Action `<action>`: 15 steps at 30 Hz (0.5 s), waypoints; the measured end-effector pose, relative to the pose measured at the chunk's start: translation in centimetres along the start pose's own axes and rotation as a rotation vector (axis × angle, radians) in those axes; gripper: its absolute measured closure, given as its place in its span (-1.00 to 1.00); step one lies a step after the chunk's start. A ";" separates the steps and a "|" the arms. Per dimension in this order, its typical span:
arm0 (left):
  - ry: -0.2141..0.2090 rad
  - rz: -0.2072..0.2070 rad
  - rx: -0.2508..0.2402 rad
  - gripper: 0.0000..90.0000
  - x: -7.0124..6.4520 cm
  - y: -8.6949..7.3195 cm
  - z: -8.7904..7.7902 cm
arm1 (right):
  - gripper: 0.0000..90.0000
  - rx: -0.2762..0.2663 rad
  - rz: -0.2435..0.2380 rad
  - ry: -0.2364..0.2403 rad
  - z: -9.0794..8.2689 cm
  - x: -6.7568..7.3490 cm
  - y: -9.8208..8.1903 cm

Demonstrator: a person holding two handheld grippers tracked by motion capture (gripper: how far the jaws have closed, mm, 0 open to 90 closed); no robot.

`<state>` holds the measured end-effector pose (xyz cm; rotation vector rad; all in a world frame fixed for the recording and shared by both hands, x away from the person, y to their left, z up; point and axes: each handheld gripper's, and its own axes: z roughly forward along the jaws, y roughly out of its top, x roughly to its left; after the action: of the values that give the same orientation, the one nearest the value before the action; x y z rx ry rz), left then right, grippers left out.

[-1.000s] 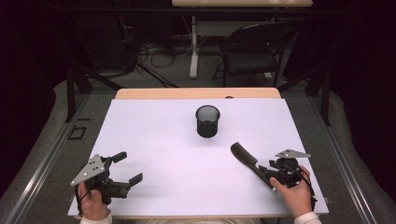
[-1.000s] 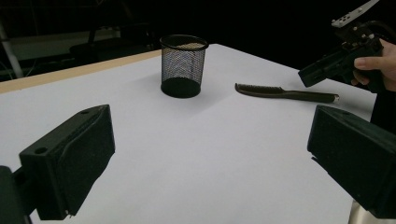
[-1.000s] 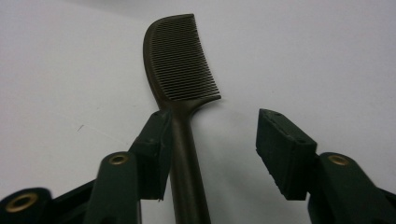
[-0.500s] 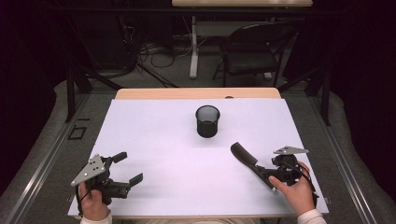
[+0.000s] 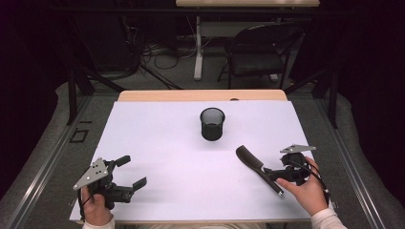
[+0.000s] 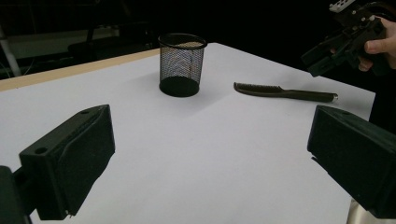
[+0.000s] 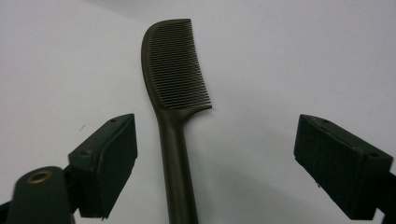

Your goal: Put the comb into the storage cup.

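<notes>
Lower right of high view: right gripper jaws just opened wide, straddling comb handle for a pickup, no pad contact. Lower left: left gripper spread, idle.

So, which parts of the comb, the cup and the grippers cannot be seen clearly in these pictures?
- Comb: in the right gripper view the bottom edge cuts off the handle's end.
- Comb handle, high view: the right gripper covers part of it, so contact cannot be told; the jaws have just been opening, pads clear of the handle.
- Mesh cup: its inside bottom is too dark and small in the high view.
- Left gripper: the frame edges crop both jaws.
</notes>
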<state>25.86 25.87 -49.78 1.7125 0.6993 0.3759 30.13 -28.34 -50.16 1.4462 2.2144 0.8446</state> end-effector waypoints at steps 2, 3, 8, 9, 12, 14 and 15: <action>0.000 0.000 0.000 -0.98 0.0 0.0 0.0 | -0.75 0.013 0.007 -0.005 0.0 0.0 0.2; 0.000 -0.001 0.000 -0.98 0.0 0.0 0.0 | -0.77 0.017 0.007 -0.003 0.0 -0.1 0.3; 0.001 -0.002 0.001 -0.98 0.0 0.0 0.1 | -0.94 0.052 -0.005 0.005 0.1 0.0 0.8; 0.000 -0.003 0.000 -0.98 0.0 0.0 0.1 | -0.95 0.061 -0.011 0.004 0.2 0.0 0.9; 0.000 -0.003 0.001 -0.98 0.0 0.0 0.1 | -0.97 0.094 -0.030 -0.002 0.3 0.2 1.3; -0.001 -0.003 0.002 -0.98 0.0 0.0 0.1 | -0.97 0.111 -0.043 -0.003 0.4 0.4 1.5; -0.001 -0.004 0.002 -0.98 0.0 0.0 0.1 | -0.97 0.119 -0.052 -0.005 0.5 0.5 1.6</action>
<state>25.89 25.81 -49.83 1.7133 0.7023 0.3715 31.31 -27.30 -49.48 1.4353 2.3226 0.7025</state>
